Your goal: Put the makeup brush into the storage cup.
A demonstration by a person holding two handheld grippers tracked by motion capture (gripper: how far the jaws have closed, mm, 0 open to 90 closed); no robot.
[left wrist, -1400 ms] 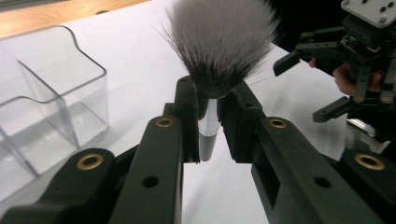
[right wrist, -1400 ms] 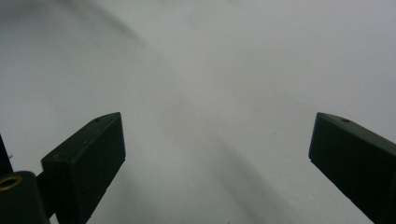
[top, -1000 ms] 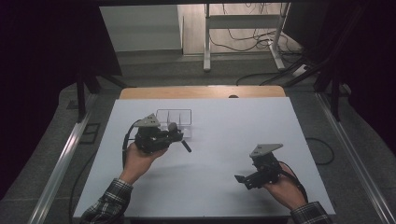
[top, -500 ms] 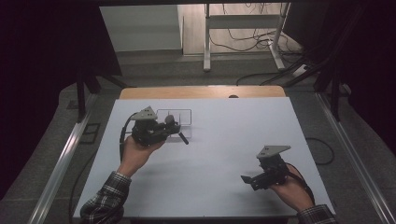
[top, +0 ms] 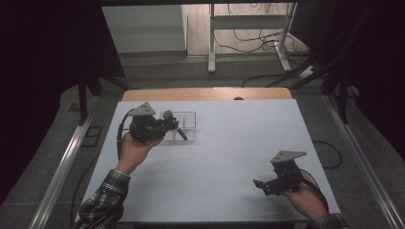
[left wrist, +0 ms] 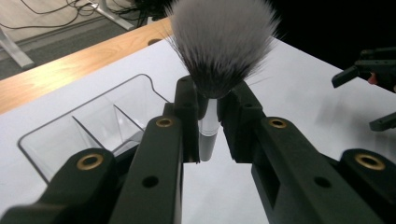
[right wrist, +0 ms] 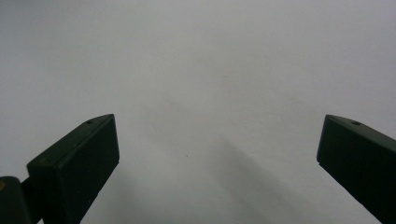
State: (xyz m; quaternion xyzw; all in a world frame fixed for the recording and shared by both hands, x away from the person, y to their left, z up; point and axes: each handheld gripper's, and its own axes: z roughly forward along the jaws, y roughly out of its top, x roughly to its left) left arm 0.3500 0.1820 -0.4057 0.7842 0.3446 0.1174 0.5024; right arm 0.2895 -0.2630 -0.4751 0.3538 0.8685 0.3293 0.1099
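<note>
Left gripper (left wrist: 208, 105) clamps a makeup brush (left wrist: 219, 46) above the clear divided organizer (left wrist: 93, 126) at centre-left, its visible compartments bare; right gripper (right wrist: 217, 154) jaws stand apart.

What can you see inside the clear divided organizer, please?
The clear organizer has bare compartments where visible. The left gripper, shut on the makeup brush, covers its near corner, so that part stays unseen.

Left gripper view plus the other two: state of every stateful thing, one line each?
makeup brush: clamped by its handle, bristles fanned out beyond the tong tips.
left tongs: shut on the brush handle.
right tongs: open wide, nothing between them, above bare table.
clear organizer tray: upright on the table, visible compartments empty.
</note>
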